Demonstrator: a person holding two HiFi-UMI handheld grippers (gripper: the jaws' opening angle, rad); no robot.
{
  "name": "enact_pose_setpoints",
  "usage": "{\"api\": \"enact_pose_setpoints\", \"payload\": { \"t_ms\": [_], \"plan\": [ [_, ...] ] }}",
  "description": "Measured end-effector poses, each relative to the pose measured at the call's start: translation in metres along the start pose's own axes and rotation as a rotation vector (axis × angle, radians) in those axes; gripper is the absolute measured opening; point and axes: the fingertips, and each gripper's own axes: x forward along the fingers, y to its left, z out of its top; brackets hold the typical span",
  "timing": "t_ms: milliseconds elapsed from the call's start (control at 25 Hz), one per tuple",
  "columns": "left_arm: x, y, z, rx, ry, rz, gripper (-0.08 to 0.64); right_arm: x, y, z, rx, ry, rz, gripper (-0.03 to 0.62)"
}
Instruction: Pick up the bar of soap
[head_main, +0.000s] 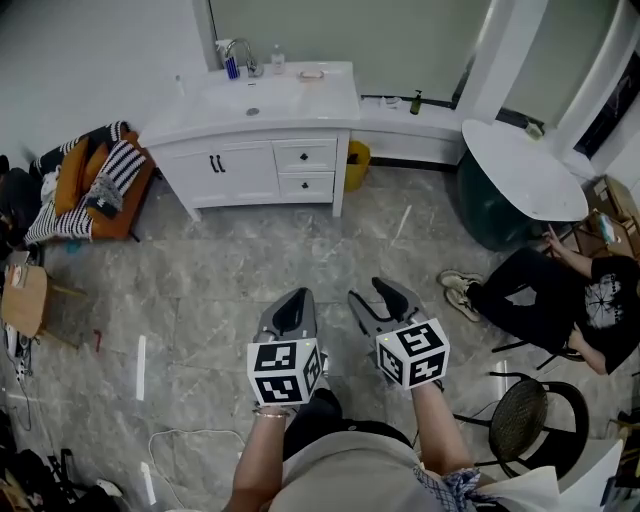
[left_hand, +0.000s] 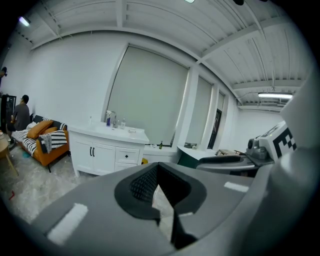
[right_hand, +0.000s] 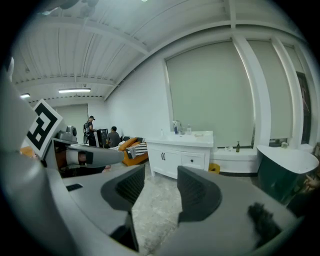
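The bar of soap (head_main: 311, 74) is a small pale pinkish piece on the top of the white vanity (head_main: 262, 160), right of the basin, far ahead of both grippers. The vanity (left_hand: 107, 150) shows small and distant in the left gripper view, and the vanity (right_hand: 182, 155) is also far off in the right gripper view. Over the grey stone floor, my left gripper (head_main: 297, 296) (left_hand: 157, 167) has its tips together and holds nothing. Beside it, my right gripper (head_main: 378, 293) (right_hand: 161, 175) is open, with only floor showing between its fingers.
An orange sofa (head_main: 90, 190) with striped cushions stands left of the vanity. A person in black (head_main: 560, 300) sits on the floor at right, near a dark green tub under a white round top (head_main: 520, 165). A black round stool (head_main: 525, 415) is at lower right, and a yellow bin (head_main: 357, 165) stands by the vanity.
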Motion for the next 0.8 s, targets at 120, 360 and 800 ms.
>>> {"api": "enact_pose_setpoints", "payload": {
  "t_ms": [120,360,800],
  "plan": [
    [0.015,0.016,0.005,-0.012,0.005,-0.008,0.009,0.019,0.0,0.005,0.013,-0.009,-0.005,0.198],
    [0.028,0.035,0.019,-0.029,-0.003,-0.022,0.009,0.039,-0.006,0.016,0.023,-0.019,-0.027,0.198],
    [0.054,0.053,0.01,-0.037,0.041,-0.006,0.008,0.061,-0.013,0.038,0.01,-0.099,-0.029,0.198]
  ]
}}
